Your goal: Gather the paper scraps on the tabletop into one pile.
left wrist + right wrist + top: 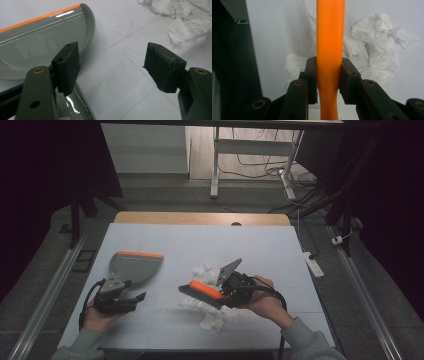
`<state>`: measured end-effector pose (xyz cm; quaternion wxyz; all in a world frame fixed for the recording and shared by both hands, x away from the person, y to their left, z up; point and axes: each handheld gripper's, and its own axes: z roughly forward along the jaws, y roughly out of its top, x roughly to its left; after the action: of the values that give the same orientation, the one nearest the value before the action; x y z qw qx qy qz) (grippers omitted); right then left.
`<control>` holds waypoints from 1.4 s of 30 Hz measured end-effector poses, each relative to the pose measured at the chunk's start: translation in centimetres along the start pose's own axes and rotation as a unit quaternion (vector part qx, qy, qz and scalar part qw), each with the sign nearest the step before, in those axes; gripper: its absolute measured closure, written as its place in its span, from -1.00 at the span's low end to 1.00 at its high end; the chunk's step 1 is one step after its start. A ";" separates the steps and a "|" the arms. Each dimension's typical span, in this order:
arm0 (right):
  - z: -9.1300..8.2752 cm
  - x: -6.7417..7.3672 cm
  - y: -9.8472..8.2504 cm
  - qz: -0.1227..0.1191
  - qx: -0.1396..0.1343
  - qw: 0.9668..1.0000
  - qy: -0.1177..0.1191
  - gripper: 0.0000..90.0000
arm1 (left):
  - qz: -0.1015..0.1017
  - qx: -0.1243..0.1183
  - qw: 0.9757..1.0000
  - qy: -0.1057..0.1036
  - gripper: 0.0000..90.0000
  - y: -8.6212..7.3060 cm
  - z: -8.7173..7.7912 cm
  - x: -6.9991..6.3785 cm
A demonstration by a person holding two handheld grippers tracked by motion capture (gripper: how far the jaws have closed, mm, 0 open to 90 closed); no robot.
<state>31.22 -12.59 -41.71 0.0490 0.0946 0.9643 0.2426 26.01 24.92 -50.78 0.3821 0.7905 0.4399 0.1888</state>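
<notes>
Your right gripper (329,80) is clamped on the orange handle of the brush (202,291), which lies level over the crumpled paper scraps (212,315) at centre near. Your right hand (262,300) comes in from the near right, pointing left. Your left gripper (112,67) stands wide open with nothing between its pads, just near the grey dustpan (132,265) at left. The white table (260,245) lies bare between dustpan and scraps.

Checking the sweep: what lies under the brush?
Crumpled white tissue scraps lie on the table beneath and around the orange-handled brush, clamped in the right tongs. Whatever lies directly below its dark bristles is covered.
</notes>
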 end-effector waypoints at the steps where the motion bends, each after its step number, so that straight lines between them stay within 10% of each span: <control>1: -0.3 0.3 -0.1 -0.002 0.003 1.000 0.004 0.57 | 0.000 0.000 1.000 0.000 -0.34 0.0 0.0 0.0; 19: 3.1 4.4 0.2 -0.042 0.119 0.989 0.073 0.57 | 0.000 0.002 1.000 0.000 -0.34 -0.1 0.1 0.0; 31: 4.1 0.6 1.2 -0.025 0.112 0.993 0.032 0.57 | 0.002 0.005 1.000 -0.001 -0.34 0.0 0.3 0.0; 42: 4.0 -4.7 1.2 0.019 0.046 0.999 -0.017 0.57 | -0.001 0.005 1.000 0.001 -0.34 -0.1 0.3 0.2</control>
<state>36.52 -10.73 -44.39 0.0563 0.1191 0.9714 0.1976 26.22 24.95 -51.09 0.3779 0.7918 0.4419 0.1870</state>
